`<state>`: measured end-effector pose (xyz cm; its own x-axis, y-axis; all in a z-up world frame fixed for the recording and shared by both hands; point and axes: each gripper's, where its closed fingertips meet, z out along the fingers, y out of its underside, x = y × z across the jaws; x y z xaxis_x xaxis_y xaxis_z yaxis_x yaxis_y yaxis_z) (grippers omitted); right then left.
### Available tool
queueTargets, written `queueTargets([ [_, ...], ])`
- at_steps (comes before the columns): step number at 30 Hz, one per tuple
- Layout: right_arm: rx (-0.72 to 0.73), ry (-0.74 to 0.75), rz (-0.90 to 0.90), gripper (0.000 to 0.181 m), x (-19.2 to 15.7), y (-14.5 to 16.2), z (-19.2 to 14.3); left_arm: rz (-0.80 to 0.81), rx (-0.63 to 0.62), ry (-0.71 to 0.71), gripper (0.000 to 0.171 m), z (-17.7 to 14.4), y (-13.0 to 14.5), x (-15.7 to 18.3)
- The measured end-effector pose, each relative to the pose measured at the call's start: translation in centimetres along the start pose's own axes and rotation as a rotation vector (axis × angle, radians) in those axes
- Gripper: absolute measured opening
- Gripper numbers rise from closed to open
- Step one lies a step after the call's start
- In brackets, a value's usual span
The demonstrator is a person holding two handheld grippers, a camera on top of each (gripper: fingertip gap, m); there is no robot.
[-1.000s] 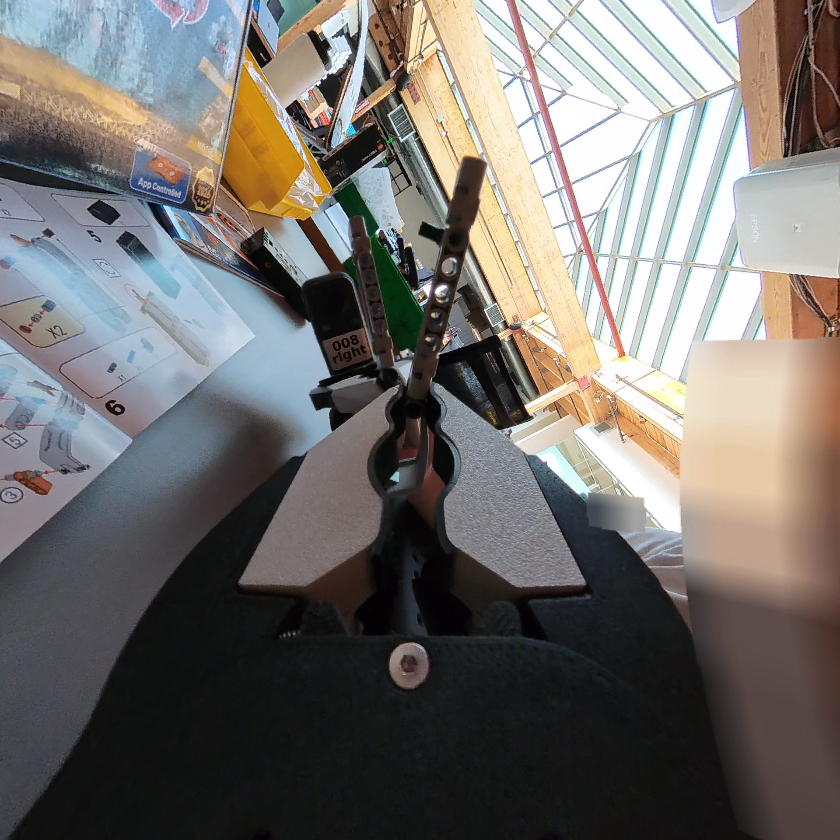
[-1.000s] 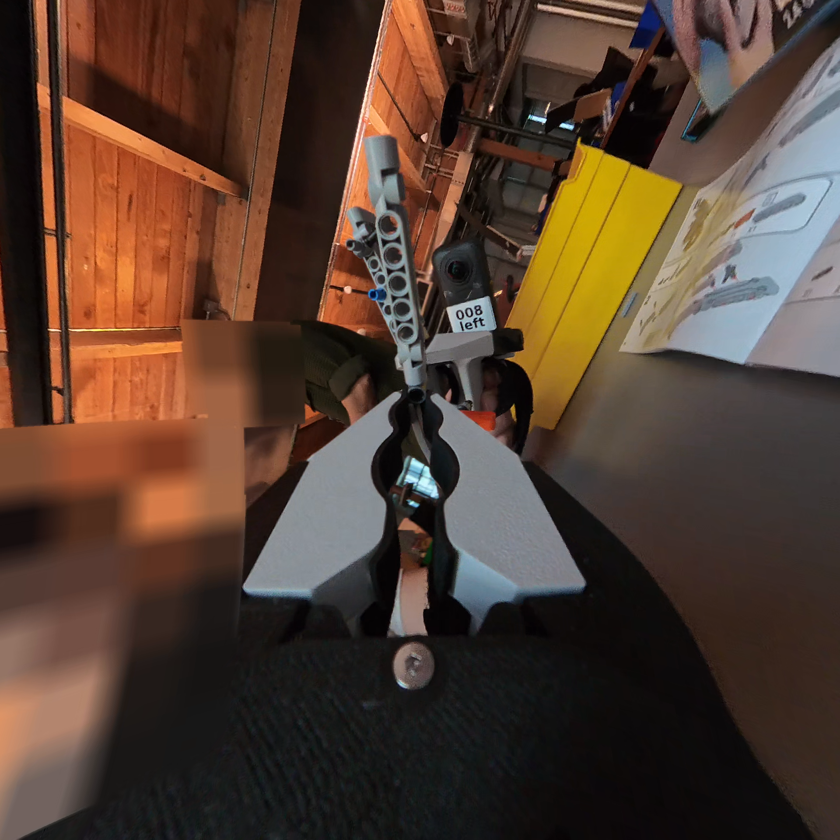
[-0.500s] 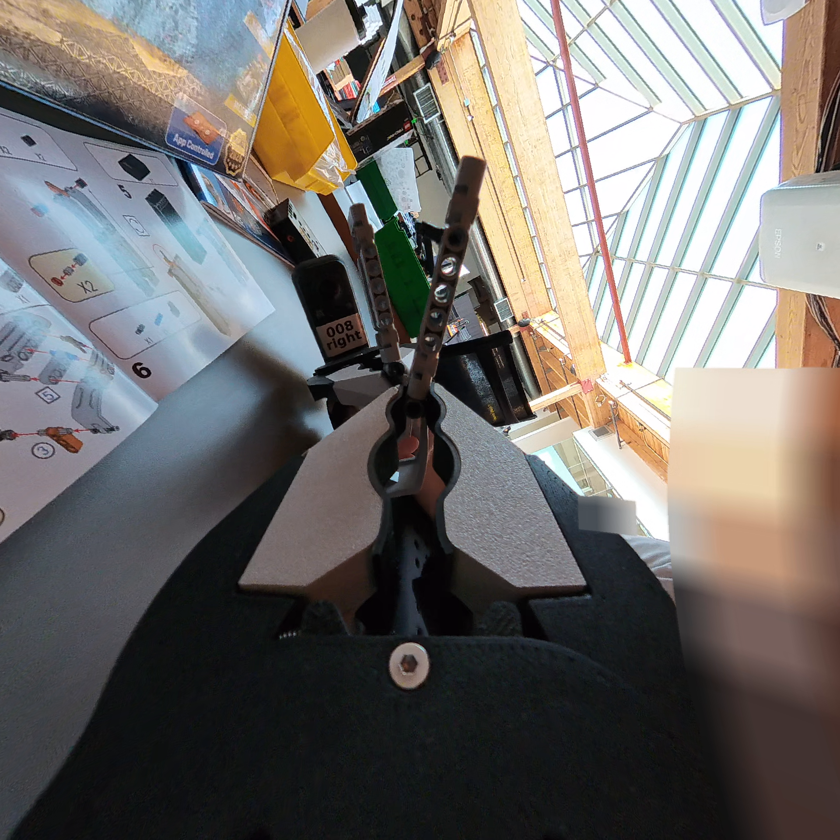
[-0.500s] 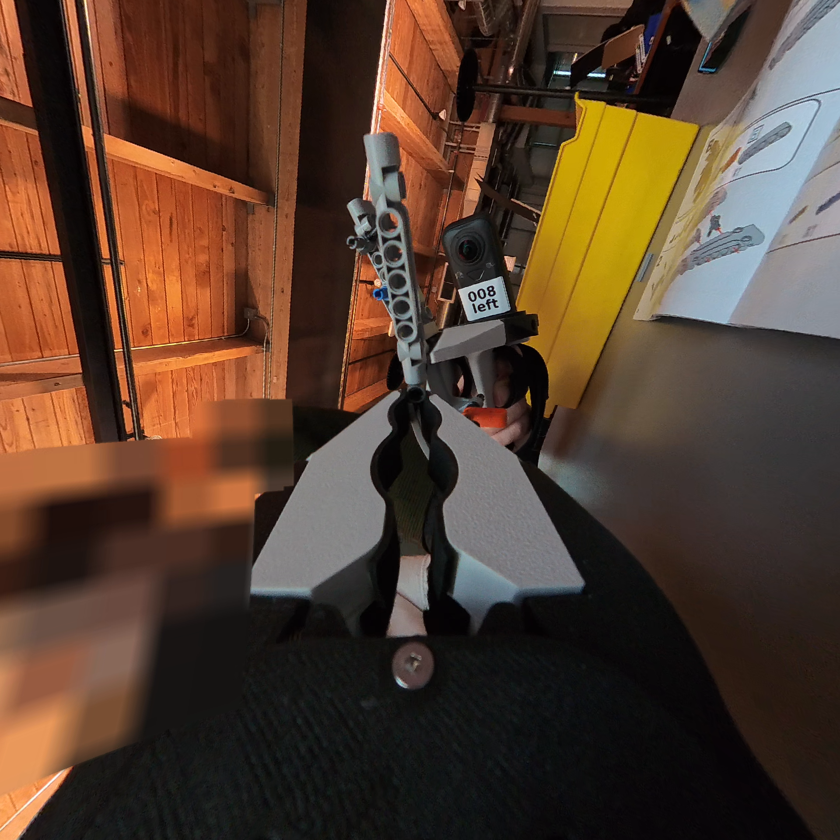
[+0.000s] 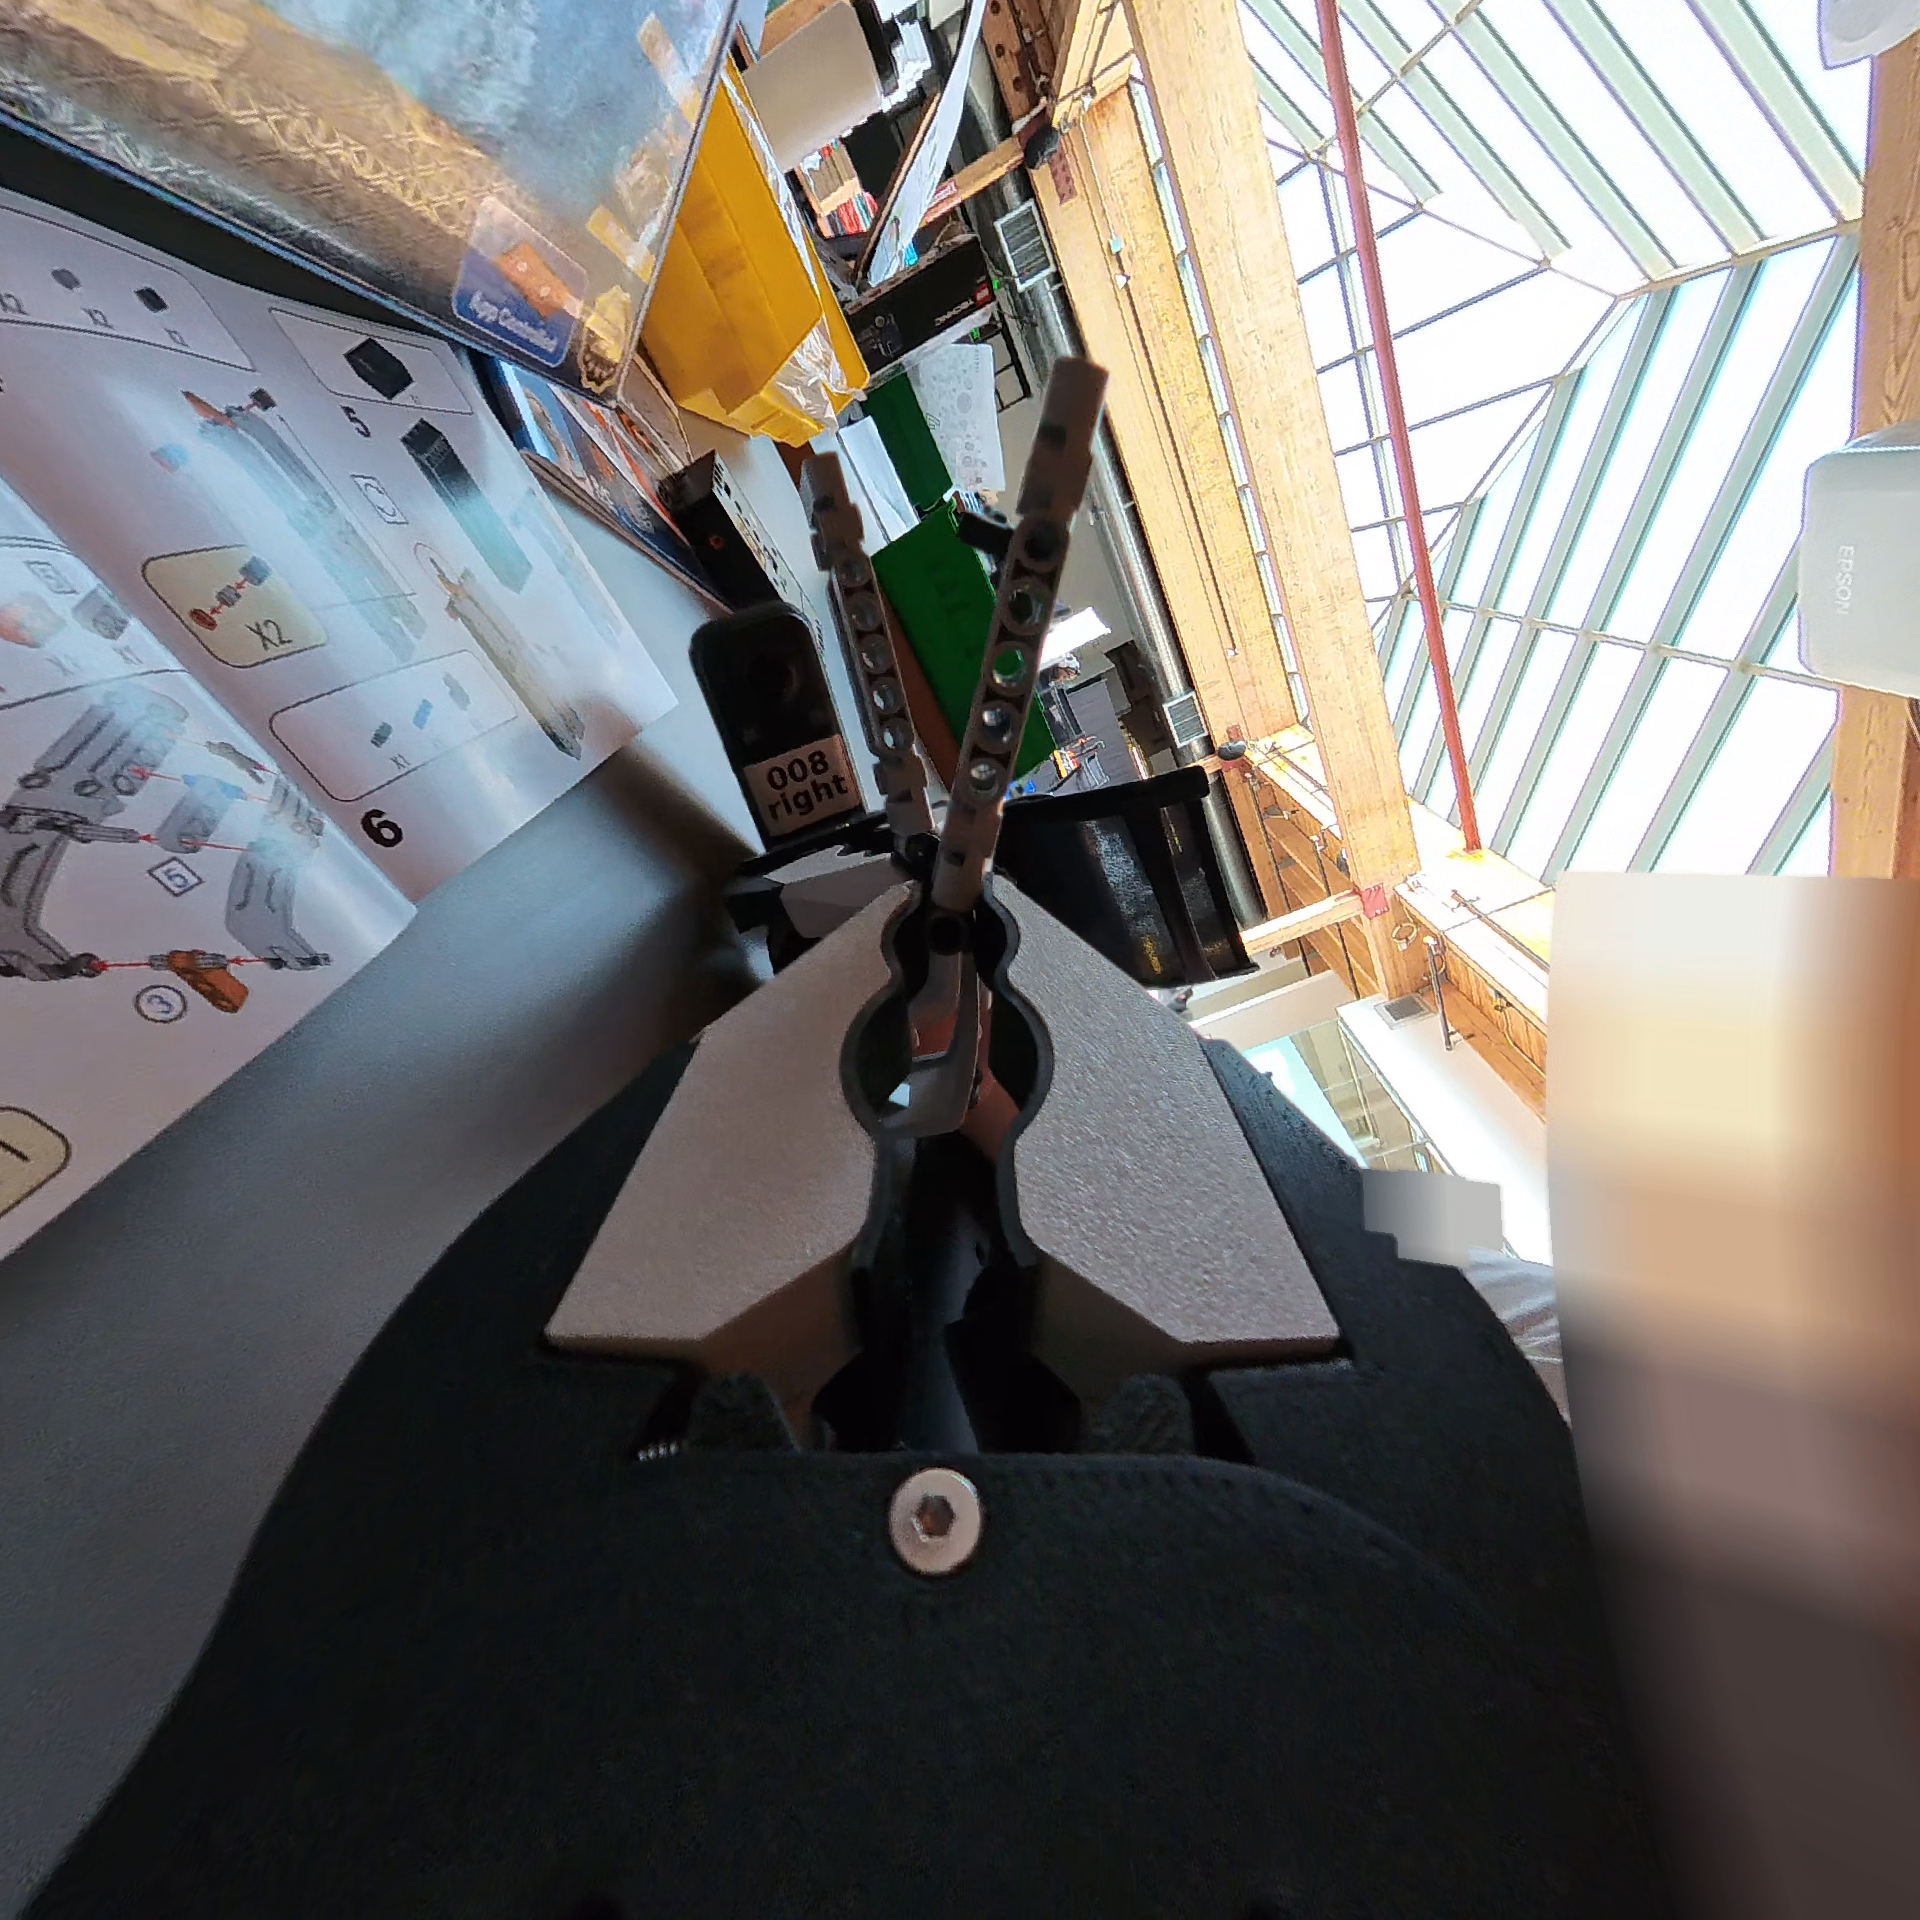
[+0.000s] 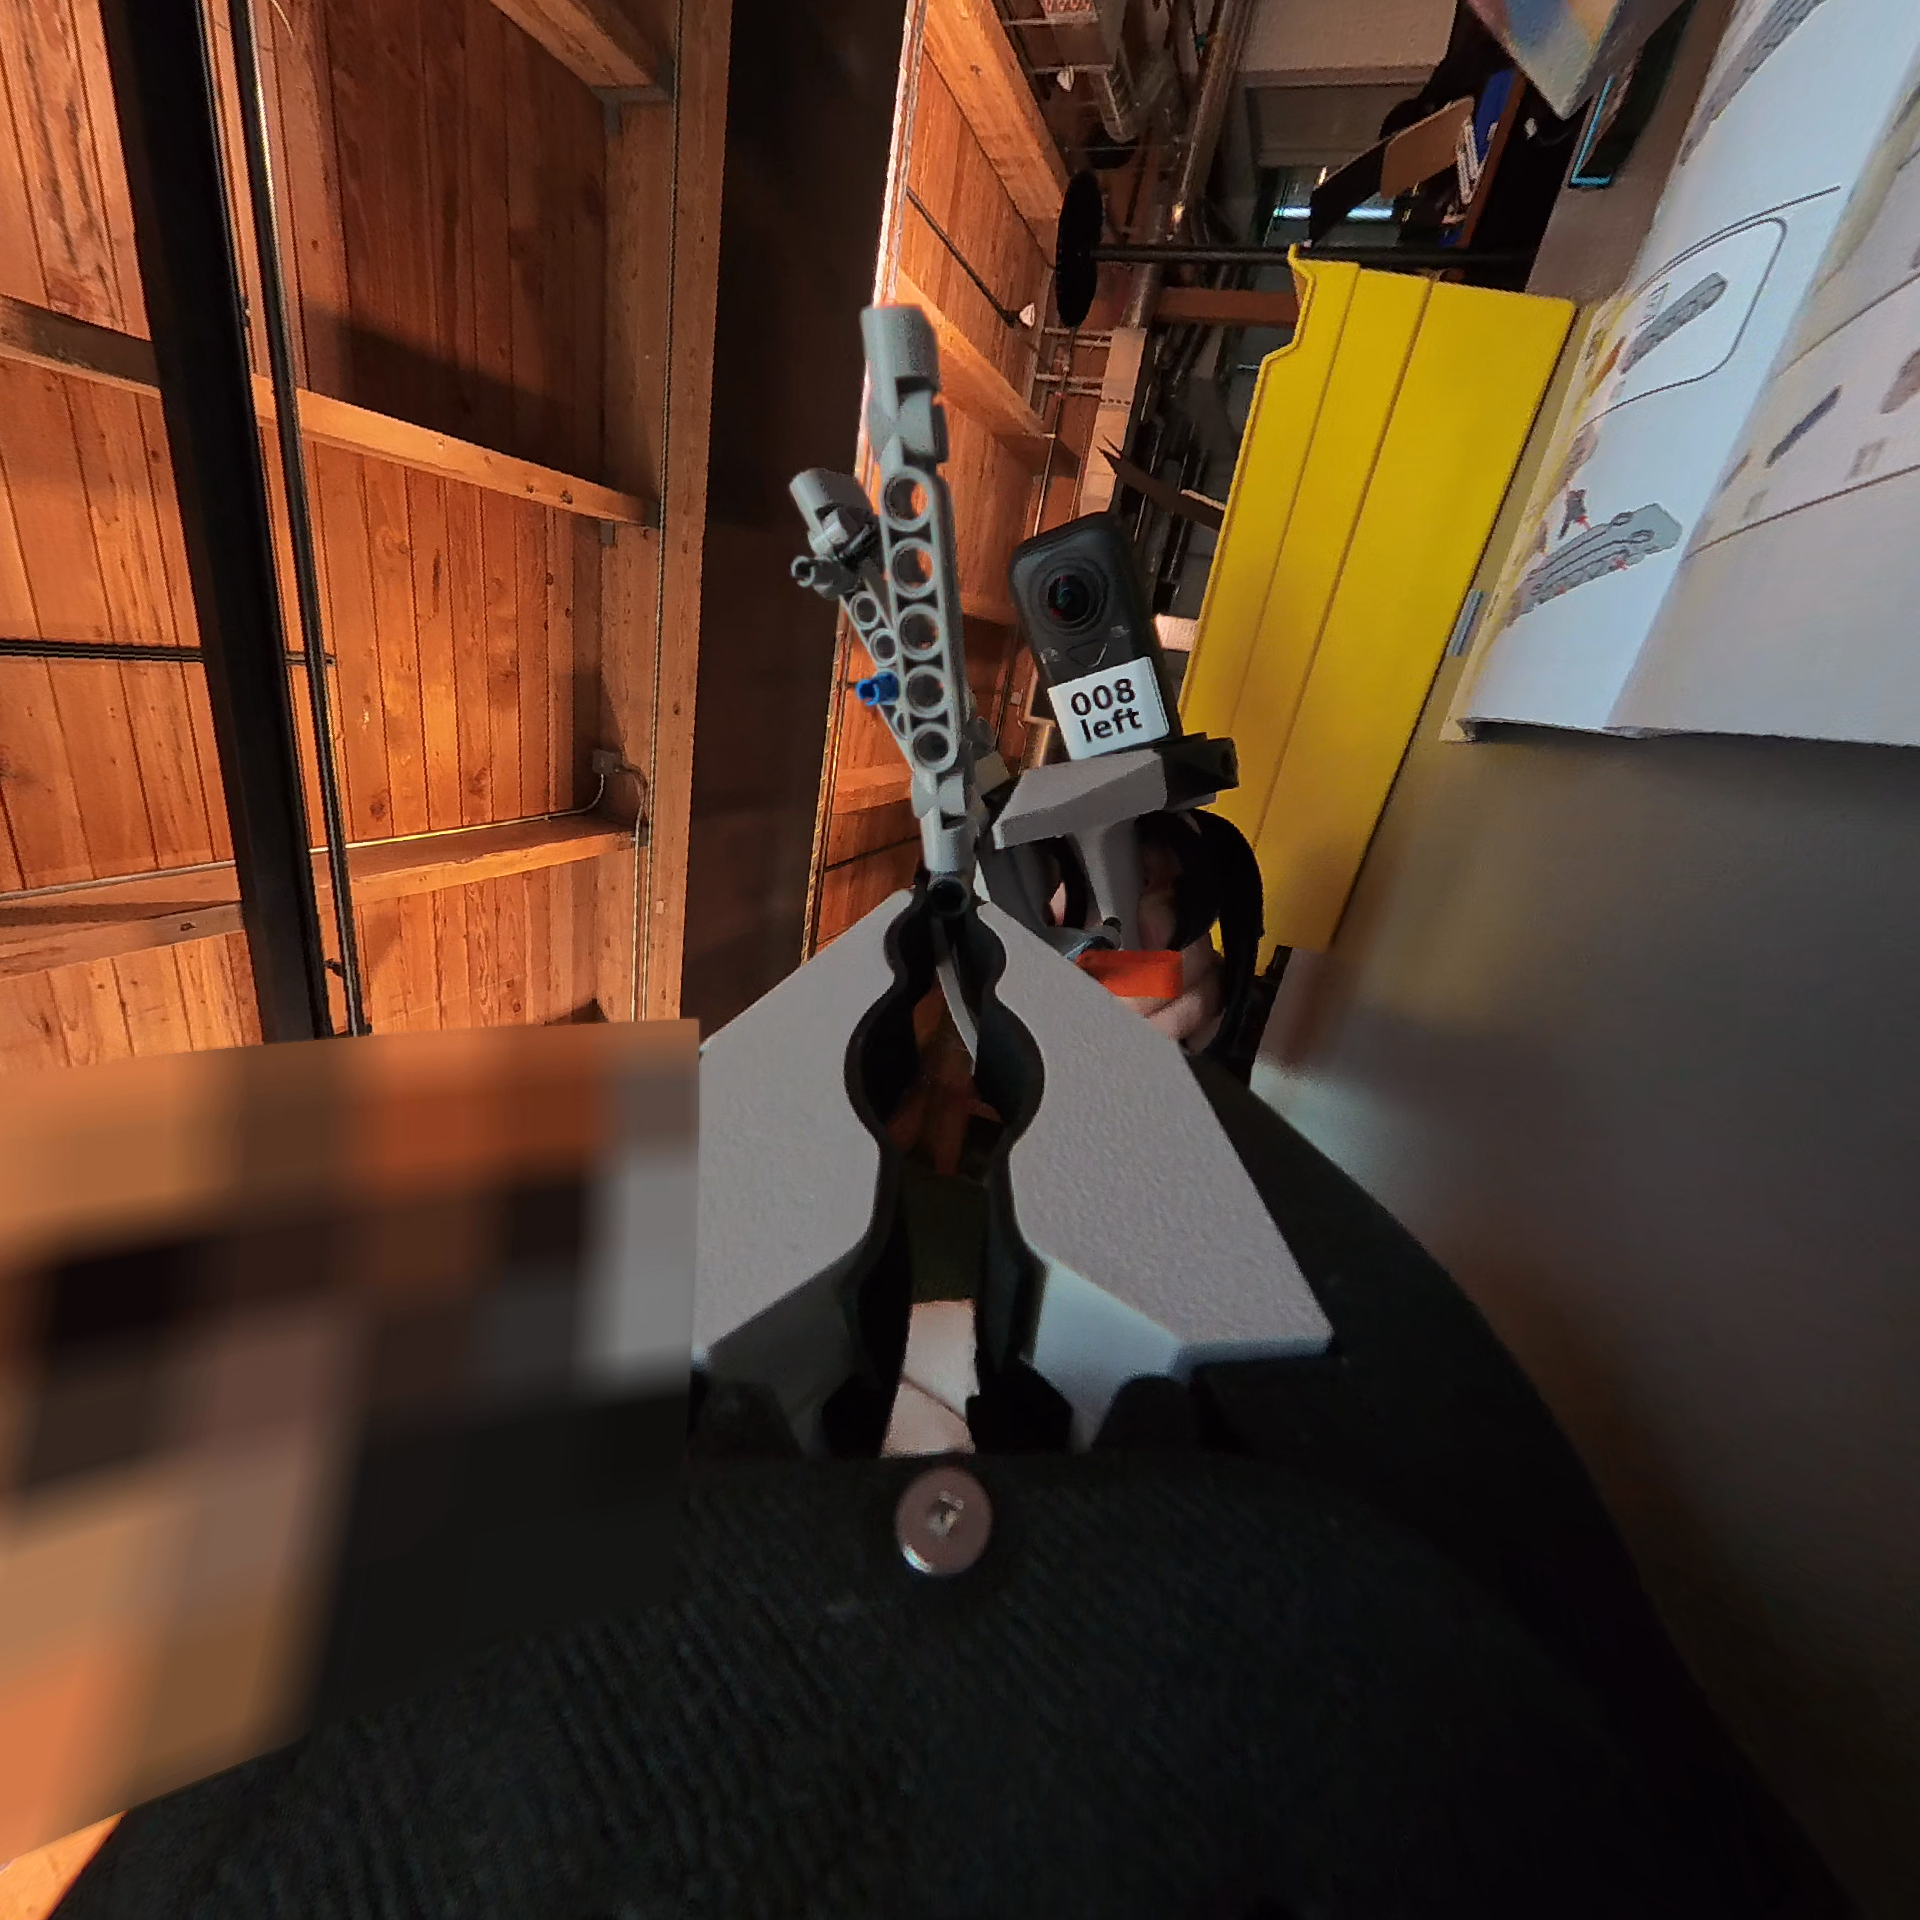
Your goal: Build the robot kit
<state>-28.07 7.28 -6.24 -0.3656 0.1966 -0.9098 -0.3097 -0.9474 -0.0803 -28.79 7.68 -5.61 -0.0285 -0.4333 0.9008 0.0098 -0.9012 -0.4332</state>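
My left gripper [image 5: 940, 920] is shut on a grey perforated beam [image 5: 1013, 644] that sticks up and to the right from its tips. A second grey beam [image 5: 868, 644] leans the other way and crosses it at the base; it is held by my right gripper, whose camera [image 5: 774, 696] faces me just behind. In the right wrist view my right gripper [image 6: 945, 896] is shut on a grey beam [image 6: 920, 644]. The other beam [image 6: 857, 597], with a blue pin [image 6: 881, 686], stands behind it. The left gripper's camera [image 6: 1091, 623] is close beyond. I cannot tell whether the beams are joined.
An open instruction booklet [image 5: 260, 675] lies on the dark grey table [image 5: 312, 1143], with a printed box [image 5: 364, 156] and a yellow bin [image 5: 748, 312] behind. The booklet [image 6: 1714, 468], the yellow bin [image 6: 1382, 571] and the table [image 6: 1610, 1039] also show in the right wrist view. Only a small space, under 4 cm, lies between the two pairs of fingers.
Both grippers have turned while still holding their beams. The booklet fills more of the left view, and the yellow bin has moved closer in the right view. The beams stay crossed at the base.
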Motion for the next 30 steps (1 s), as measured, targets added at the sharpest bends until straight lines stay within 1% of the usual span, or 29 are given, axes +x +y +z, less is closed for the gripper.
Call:
queueTargets([
  [2, 0.023, 0.010, -0.012, 0.001, 0.16, -0.19, 0.00, -0.011, 0.017, -0.005, 0.006, -0.04, -0.16, -0.23],
  [5, 0.044, 0.045, -0.081, 0.000, 0.12, -0.38, 0.06, -0.024, 0.035, -0.004, 0.006, -0.03, -0.30, -0.38],
  [8, 0.028, 0.077, -0.154, 0.000, 0.03, -0.25, 0.34, -0.039, 0.042, 0.001, 0.006, -0.12, -0.37, -0.41],
  [15, -0.006, 0.130, -0.241, 0.001, 0.20, -0.11, 0.64, -0.031, 0.030, -0.014, 0.006, -0.02, -0.17, -0.53],
  [25, -0.009, 0.169, -0.292, 0.000, 0.37, -0.16, 0.72, -0.011, 0.029, -0.025, 0.006, 0.09, -0.12, -0.67],
  [30, -0.014, 0.201, -0.335, 0.000, 0.46, -0.18, 0.71, 0.044, 0.022, -0.056, 0.006, 0.11, -0.12, -0.73],
])
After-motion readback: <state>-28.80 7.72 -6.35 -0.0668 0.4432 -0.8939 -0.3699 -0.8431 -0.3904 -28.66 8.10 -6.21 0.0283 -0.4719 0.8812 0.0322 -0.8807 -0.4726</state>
